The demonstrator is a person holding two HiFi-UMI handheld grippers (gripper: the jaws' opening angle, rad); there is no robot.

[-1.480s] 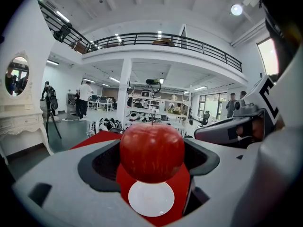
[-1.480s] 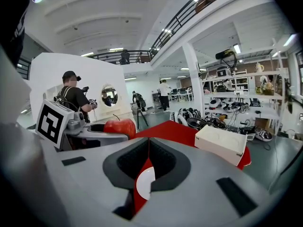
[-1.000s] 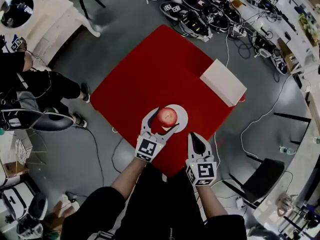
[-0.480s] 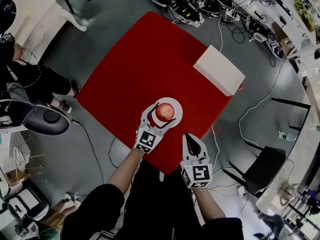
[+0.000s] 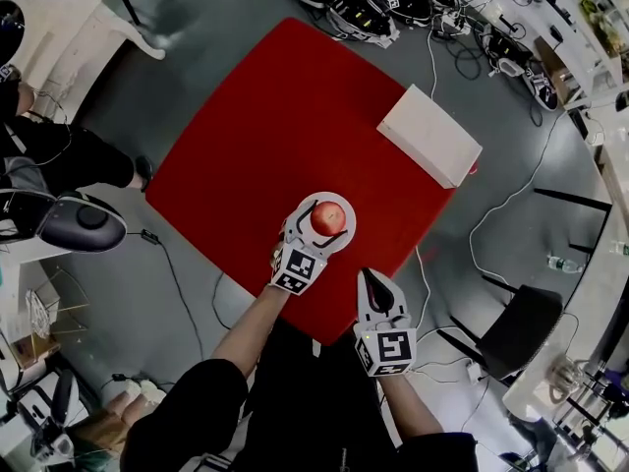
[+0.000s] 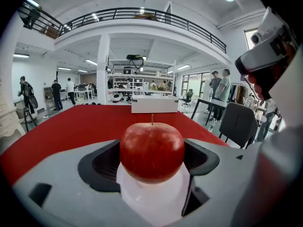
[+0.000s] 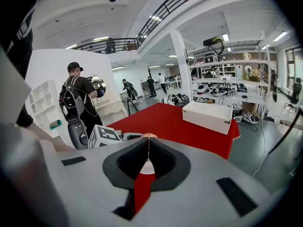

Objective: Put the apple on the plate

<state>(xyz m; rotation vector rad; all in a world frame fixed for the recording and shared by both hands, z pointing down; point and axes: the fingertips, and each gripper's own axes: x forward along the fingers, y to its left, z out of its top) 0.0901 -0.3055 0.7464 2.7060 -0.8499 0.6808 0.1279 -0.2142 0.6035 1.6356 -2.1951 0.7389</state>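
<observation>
Placing step, near its end. The left gripper [image 5: 325,221] has its jaws closed on the sides of the apple [image 6: 152,151], stem up, at or just above the white plate [image 6: 154,200] on the red surface [image 5: 285,116] — next, I judge, settle it and release gently. The right gripper [image 5: 371,276] waits nearby, jaws together, empty.
</observation>
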